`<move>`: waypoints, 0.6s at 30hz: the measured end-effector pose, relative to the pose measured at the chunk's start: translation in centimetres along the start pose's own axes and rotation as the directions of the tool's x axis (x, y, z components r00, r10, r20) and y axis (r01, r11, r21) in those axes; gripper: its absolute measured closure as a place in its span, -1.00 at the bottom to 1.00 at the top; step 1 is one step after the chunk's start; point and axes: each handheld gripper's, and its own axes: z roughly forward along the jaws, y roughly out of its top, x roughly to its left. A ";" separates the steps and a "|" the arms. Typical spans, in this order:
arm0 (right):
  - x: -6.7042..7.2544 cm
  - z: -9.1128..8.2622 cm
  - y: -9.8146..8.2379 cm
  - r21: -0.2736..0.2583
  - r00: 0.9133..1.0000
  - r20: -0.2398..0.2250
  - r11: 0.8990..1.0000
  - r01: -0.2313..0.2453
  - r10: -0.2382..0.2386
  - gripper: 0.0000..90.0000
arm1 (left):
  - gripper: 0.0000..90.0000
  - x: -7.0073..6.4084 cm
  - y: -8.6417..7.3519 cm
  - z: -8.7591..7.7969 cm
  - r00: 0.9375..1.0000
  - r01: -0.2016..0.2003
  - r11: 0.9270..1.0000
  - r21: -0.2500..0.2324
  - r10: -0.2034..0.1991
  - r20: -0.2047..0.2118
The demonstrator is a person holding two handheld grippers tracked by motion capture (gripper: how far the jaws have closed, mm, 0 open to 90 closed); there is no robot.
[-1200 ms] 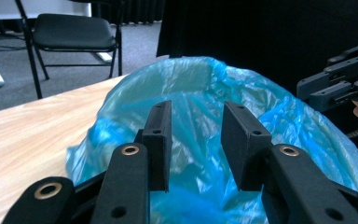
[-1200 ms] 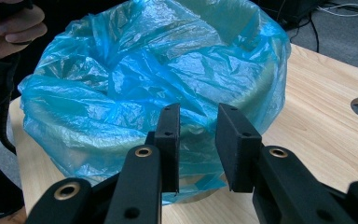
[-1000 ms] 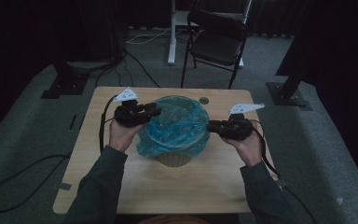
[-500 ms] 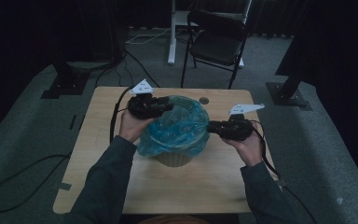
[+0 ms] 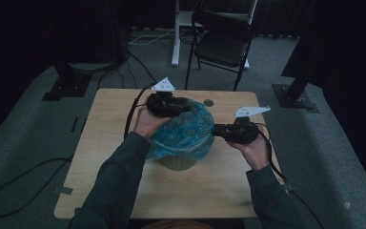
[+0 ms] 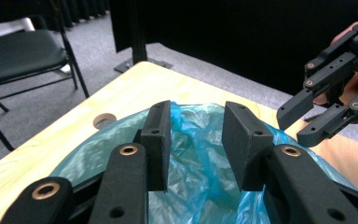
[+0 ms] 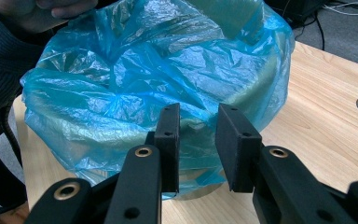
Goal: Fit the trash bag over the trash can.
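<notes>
The blue plastic bag [image 5: 183, 131] lines a small pale bin [image 5: 176, 161] that stands at the middle of the wooden table [image 5: 100, 143], its film draped outward over the rim all round. In the high view the left gripper [image 5: 183, 107] sits over the bag's rim at about 11 o'clock from the bin's centre, jaws pointing toward 3 o'clock across the opening; the right gripper [image 5: 217, 130] waits at about 3 o'clock, just outside the rim, jaws pointing toward 9 o'clock at the bag's side. In the left gripper view the left gripper [image 6: 196, 140] has its jaws parted at a moderate width above the crumpled film, which lies below and ahead between them, with no pad pressing on it. In the right gripper view the right gripper [image 7: 198, 144] also stands parted with an empty gap, the draped film straight ahead at its 12 o'clock and very near. The left hand [image 5: 147, 121] is the nearer to the far rim, so I judge that the next move turns on dropping those jaws straight down onto the film there, while the right needs only a short push forward to pinch the near drape.
</notes>
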 end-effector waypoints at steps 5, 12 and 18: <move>-0.1 0.0 0.0 0.001 1.000 -0.001 1.000 -0.001 0.001 0.56 | 0.36 -0.2 0.4 1.3 0.999 -0.029 0.998 0.046 0.029 0.014; -0.1 0.0 -0.1 0.002 1.000 -0.002 1.000 -0.003 0.003 0.56 | 0.35 -0.8 0.5 3.2 0.993 -0.105 0.979 0.173 0.095 0.068; -0.1 0.0 -0.1 0.002 1.000 0.000 1.000 0.000 0.000 0.56 | 0.34 -1.2 0.3 4.6 0.988 -0.145 0.950 0.276 0.127 0.085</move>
